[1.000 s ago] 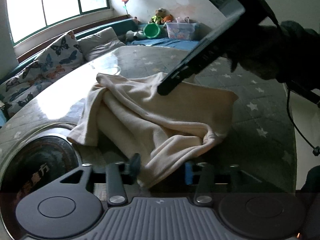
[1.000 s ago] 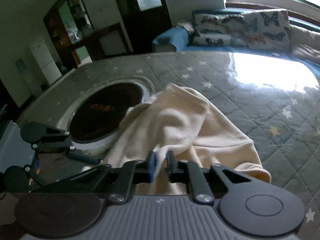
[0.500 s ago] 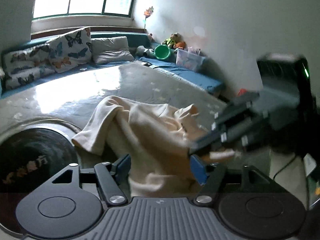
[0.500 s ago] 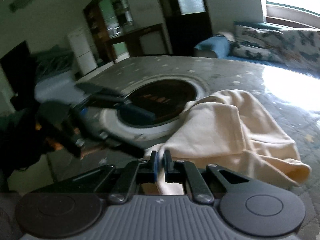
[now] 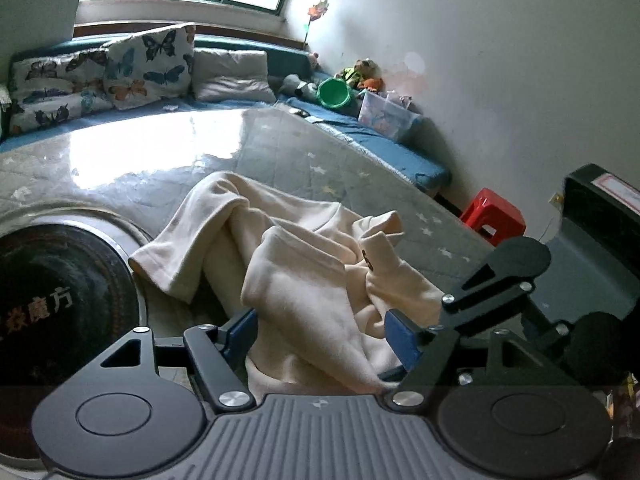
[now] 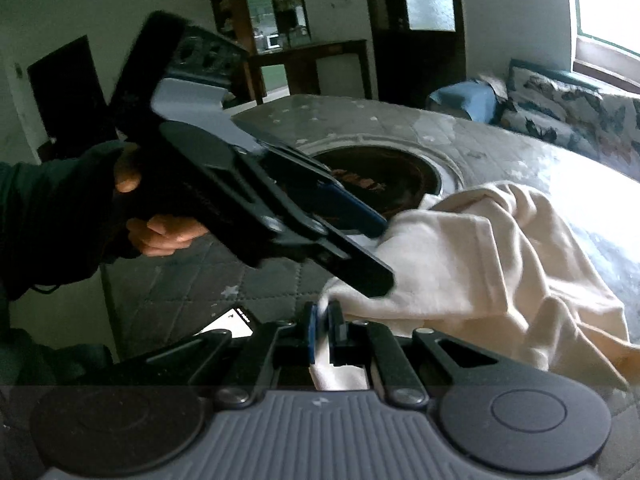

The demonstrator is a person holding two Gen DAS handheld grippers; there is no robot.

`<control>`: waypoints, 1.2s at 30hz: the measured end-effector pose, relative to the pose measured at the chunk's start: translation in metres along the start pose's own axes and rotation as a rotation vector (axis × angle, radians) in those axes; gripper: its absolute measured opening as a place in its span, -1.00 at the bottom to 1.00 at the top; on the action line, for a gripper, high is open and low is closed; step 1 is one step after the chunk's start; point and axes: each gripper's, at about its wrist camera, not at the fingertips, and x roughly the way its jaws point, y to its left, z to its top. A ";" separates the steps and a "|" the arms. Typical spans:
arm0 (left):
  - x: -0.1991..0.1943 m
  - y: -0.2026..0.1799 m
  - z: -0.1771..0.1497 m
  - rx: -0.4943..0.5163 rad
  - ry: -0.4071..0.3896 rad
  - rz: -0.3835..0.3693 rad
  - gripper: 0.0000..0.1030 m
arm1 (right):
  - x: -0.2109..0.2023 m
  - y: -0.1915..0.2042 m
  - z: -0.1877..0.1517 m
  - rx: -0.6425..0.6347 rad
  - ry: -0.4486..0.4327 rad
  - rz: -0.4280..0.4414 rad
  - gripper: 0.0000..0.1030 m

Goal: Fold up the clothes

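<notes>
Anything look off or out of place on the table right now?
The cream garment lies bunched and twisted, one part draped over the rim of the round dark inset in the table. The right gripper pinches one edge; the left gripper is open around a fold. Nothing looks damaged or spilled.

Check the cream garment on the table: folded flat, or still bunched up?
Bunched up, not folded. The cream garment lies crumpled in loose ridges on the quilted table, one edge pinched in the right gripper.

The cream fleece garment (image 5: 304, 280) runs under the left claw's (image 5: 320, 332) body at the frame's bottom. In the right view, the blurred left claw (image 6: 360, 248) covers its near edge; a white card's (image 6: 234, 320) print is unreadable.
</notes>
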 end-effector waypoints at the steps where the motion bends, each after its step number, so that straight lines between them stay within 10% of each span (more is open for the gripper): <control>1: 0.002 0.001 -0.001 -0.008 0.008 0.000 0.41 | 0.001 0.003 0.000 -0.014 -0.002 0.000 -0.90; 12: 0.002 0.008 -0.016 -0.060 0.022 -0.025 -0.68 | 0.001 0.010 0.004 -0.056 -0.022 0.006 -0.90; 36: -0.022 0.021 -0.021 -0.090 -0.006 0.053 -0.75 | -0.001 -0.119 0.024 0.147 0.027 -0.321 -0.33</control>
